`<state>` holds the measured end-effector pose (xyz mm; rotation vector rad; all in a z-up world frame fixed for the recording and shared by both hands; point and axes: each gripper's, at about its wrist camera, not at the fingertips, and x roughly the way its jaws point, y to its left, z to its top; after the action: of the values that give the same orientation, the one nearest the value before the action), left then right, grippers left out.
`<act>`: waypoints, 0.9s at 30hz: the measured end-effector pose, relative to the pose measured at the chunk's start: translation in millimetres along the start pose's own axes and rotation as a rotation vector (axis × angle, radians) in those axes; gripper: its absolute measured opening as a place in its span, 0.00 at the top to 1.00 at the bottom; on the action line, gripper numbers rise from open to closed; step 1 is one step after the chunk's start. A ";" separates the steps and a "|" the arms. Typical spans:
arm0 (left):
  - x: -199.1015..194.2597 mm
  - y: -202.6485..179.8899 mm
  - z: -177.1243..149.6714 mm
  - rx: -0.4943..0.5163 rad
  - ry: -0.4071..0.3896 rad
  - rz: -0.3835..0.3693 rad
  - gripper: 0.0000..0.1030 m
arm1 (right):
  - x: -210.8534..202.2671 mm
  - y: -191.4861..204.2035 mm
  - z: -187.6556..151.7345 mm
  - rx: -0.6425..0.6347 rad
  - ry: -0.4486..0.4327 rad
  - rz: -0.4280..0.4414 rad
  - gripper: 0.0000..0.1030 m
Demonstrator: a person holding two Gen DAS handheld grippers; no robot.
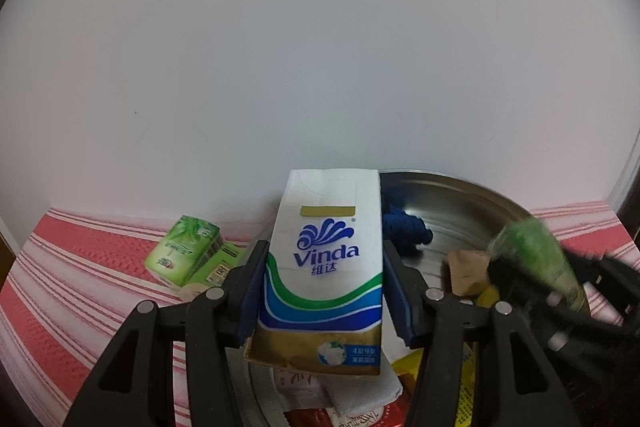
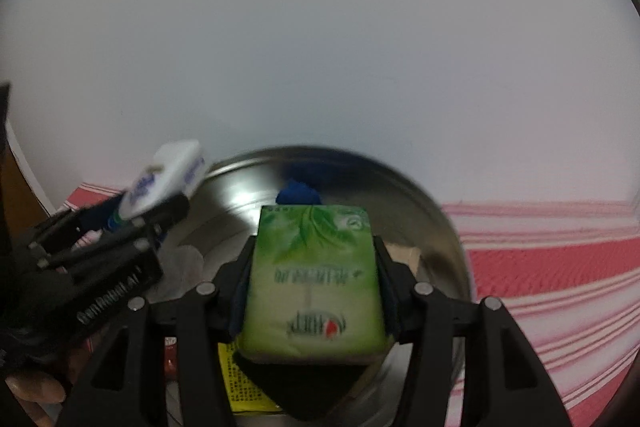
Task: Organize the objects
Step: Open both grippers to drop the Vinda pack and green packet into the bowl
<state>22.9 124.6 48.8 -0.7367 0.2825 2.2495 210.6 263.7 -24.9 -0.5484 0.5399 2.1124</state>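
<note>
1. The left gripper (image 1: 322,283) is clamped on a white Vinda tissue pack (image 1: 324,267), its blue finger pads (image 1: 251,297) pressing the pack's two long sides; the pack stands upright between them, logo facing the camera.
2. That pack hangs over the near-left part of the steel bowl (image 1: 452,195), which serves as the landmark here.
3. The right gripper (image 2: 314,291) is closed on a green tissue pack (image 2: 314,283), held by its sides with the printing upside down to the camera.
4. This green pack sits above the middle of the steel bowl (image 2: 440,227).
5. Inside the bowl, toward its far wall, lies a blue cloth item (image 1: 404,231); nearer the centre there is a brown paper packet (image 1: 466,271), and yellow and red wrappers lie at the near side.
6. Left of the bowl, two more green tissue packs (image 1: 188,251) lie together on the red-and-white striped cloth (image 1: 80,259) that the bowl stands on.
7. Seen from the right wrist, the left gripper (image 2: 152,203) with its white pack is at the bowl's left rim, blurred.
</note>
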 end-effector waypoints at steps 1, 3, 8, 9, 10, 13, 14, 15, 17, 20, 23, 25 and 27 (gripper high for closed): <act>5.0 4.1 -0.3 0.003 0.007 -0.005 0.46 | -3.3 0.0 4.9 -0.005 -0.004 0.004 0.48; 5.3 2.5 -0.9 0.009 0.015 -0.011 0.46 | -5.4 1.8 11.1 -0.034 -0.016 -0.009 0.48; 5.6 1.8 -1.6 0.022 0.037 -0.011 0.46 | -8.5 28.1 16.8 -0.109 0.005 -0.034 0.48; 6.9 0.7 -1.5 0.028 0.046 -0.014 0.46 | -6.8 29.7 14.1 -0.109 0.014 -0.029 0.48; 7.1 -5.3 -4.2 0.039 0.058 -0.016 0.45 | -7.7 31.8 11.5 -0.108 0.017 -0.027 0.48; 8.4 -5.8 -2.6 0.046 0.070 -0.012 0.44 | -6.4 29.3 5.3 -0.074 0.025 -0.008 0.48; 9.1 -6.0 -2.6 0.047 0.075 -0.012 0.41 | -6.3 27.6 4.6 -0.065 0.027 -0.004 0.47; 10.1 -8.0 -2.9 0.053 0.080 -0.011 0.39 | -7.4 25.5 4.1 -0.056 0.027 0.002 0.37; 7.7 -14.4 -5.4 0.066 0.077 -0.002 0.32 | -12.0 17.8 3.1 -0.034 0.007 0.031 0.16; -0.7 -14.6 -2.5 0.076 0.044 0.037 0.31 | -21.5 2.8 9.5 -0.002 -0.033 0.014 0.14; -13.6 -10.0 2.8 0.072 0.005 0.057 0.31 | -36.4 -4.3 30.1 0.063 -0.048 0.012 0.14; -23.3 -5.8 5.5 0.067 -0.022 0.066 0.31 | -44.4 -13.9 53.8 0.124 -0.073 0.024 0.16; -34.0 0.9 5.6 0.057 -0.048 0.069 0.31 | -54.1 -11.5 74.8 0.180 -0.103 0.033 0.17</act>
<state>38.9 106.3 73.2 -0.6509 0.3522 2.3107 234.9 277.1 63.8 -0.3292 0.6763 2.0845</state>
